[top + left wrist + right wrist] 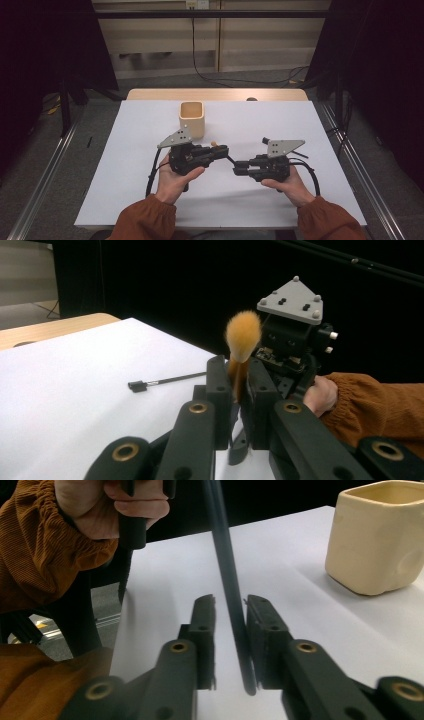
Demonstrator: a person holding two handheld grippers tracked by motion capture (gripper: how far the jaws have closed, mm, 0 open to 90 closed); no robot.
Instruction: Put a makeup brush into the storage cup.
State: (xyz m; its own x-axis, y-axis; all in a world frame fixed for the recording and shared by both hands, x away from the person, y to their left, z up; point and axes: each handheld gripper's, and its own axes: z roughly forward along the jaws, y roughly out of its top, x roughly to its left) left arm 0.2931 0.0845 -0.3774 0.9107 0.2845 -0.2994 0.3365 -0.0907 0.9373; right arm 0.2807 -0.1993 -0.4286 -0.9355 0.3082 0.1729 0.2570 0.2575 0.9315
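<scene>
**Brush handoff, mid-swap between your two grippers**

The thing you're working is a slim makeup brush with a fluffy orange-tan bristle head on a thin black handle. Right now it's up off the table, bridging your two hands in front of the cream ceramic square cup.

Your left gripper is clamped tight on the brush just under the bristles, head poking up past the jaw tips. Your right gripper has its jaws slightly parted, handle running between them; the pads don't look like they're pressing on it, so I'd call that one let go.

So my read: you're at the transfer step, left hand now owns the brush. Next move probably calls for backing the right gripper clear along the handle without knocking it, then swinging the brush over to the cup.

Hard to make out: from the high view the brush itself is mostly buried between the gripper bodies. There's also a thin black stick with a small black cap lying on the white table, and I can't tell what it is.
</scene>
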